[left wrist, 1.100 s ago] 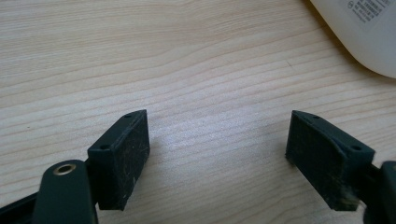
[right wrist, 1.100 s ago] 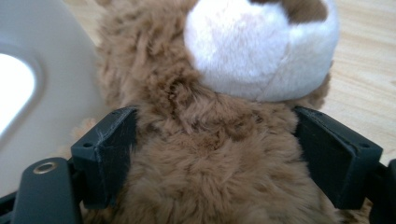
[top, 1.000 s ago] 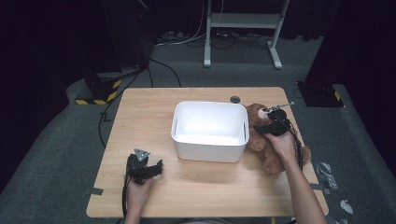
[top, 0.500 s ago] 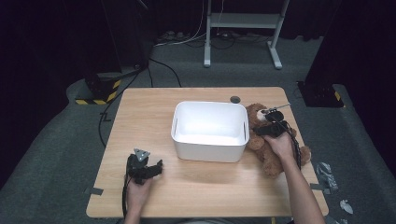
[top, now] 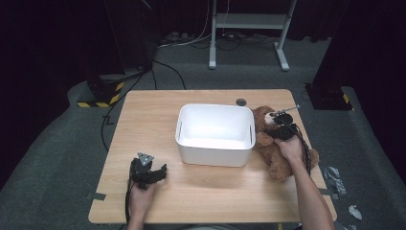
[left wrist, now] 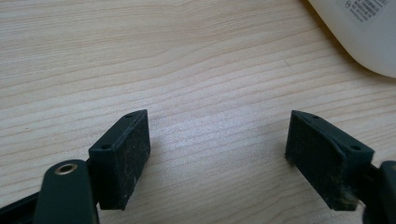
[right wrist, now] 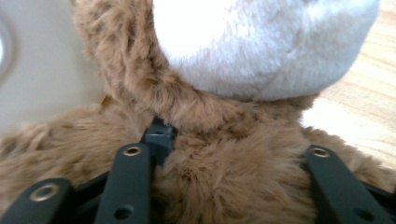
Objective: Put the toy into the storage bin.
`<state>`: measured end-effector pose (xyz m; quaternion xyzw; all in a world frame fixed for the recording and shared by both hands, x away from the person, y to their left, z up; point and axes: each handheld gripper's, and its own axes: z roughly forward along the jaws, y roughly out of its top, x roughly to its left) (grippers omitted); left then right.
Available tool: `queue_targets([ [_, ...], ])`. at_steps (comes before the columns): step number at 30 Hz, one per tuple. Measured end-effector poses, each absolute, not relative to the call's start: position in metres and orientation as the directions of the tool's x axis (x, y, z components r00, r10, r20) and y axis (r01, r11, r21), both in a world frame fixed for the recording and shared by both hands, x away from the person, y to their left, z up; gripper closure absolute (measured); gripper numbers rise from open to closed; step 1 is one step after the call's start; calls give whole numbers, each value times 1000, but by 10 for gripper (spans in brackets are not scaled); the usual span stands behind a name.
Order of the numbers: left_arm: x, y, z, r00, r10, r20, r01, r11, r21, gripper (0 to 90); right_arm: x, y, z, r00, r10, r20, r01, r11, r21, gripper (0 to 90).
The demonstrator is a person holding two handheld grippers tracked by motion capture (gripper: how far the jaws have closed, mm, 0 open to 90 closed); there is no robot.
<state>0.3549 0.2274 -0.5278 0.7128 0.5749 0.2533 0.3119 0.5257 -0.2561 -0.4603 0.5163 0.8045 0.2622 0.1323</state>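
The right gripper has just been closing and now clenches the teddy bear at its chest/neck. Bear lies on the table, touching the empty white bin. Left gripper rests w/ jaws apart, nothing btw them. Grasp looks done; lift & drop into bin remain.

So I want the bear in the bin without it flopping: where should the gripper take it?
Around the chest just under the chin, from above. The bear lies on its back beside the bin, belly up, and the right gripper has just closed its jaws into that fur.
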Motion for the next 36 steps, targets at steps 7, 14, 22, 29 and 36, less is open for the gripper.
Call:
queue_targets([
  [7,355,227,-528,211,977,2,662,-145,735,216,514,-269,-453,-424,899,113,740,272,615,625],
  [14,355,228,-528,208,978,-4,660,-137,739,218,499,-279,-441,-440,890,121,691,249,679,650],
  [22,355,227,-528,208,978,-3,660,-138,739,219,481,-290,-426,-461,878,125,629,224,744,673],
  [29,355,228,-528,211,978,3,662,-145,735,219,464,-300,-417,-477,869,130,574,196,795,684],
  [36,355,228,-528,211,978,2,662,-144,735,219,451,-308,-407,-494,857,146,532,165,830,685],
])
